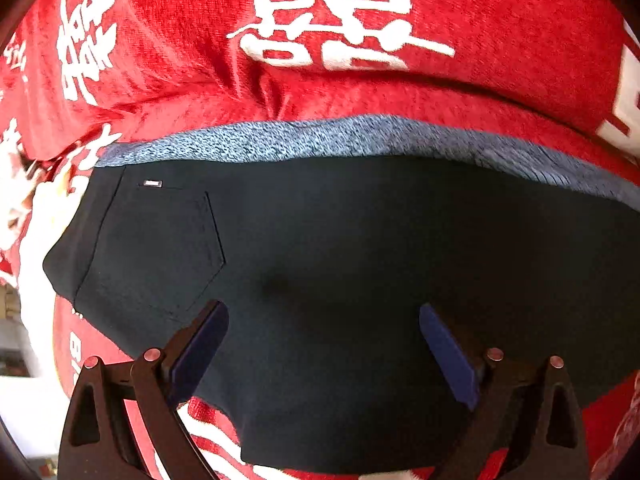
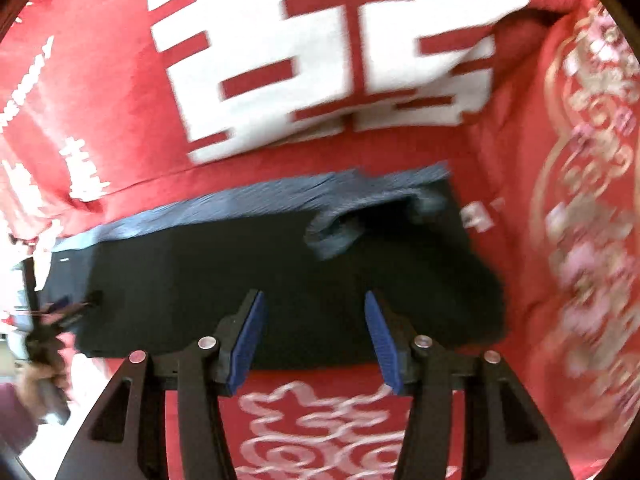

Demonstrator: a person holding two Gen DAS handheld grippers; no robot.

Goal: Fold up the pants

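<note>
Dark navy pants [image 1: 340, 264] lie flat on a red blanket, with a back pocket [image 1: 160, 248] at the left and a grey-blue inner band [image 1: 320, 140] along the far edge. My left gripper [image 1: 324, 312] is open just above the pants, holding nothing. In the right wrist view the pants [image 2: 240, 280] lie folded lengthwise, with a turned-up grey-blue lining [image 2: 340, 228] near the right end. My right gripper [image 2: 314, 300] is open over the near edge, empty. The left gripper [image 2: 76, 308] shows at the far left.
A red blanket with white characters [image 1: 332, 20] covers the surface; it also shows in the right wrist view [image 2: 320, 60]. A red cloth with pale ornament [image 2: 580, 200] rises at the right. The person's hand [image 2: 36, 376] is at the left edge.
</note>
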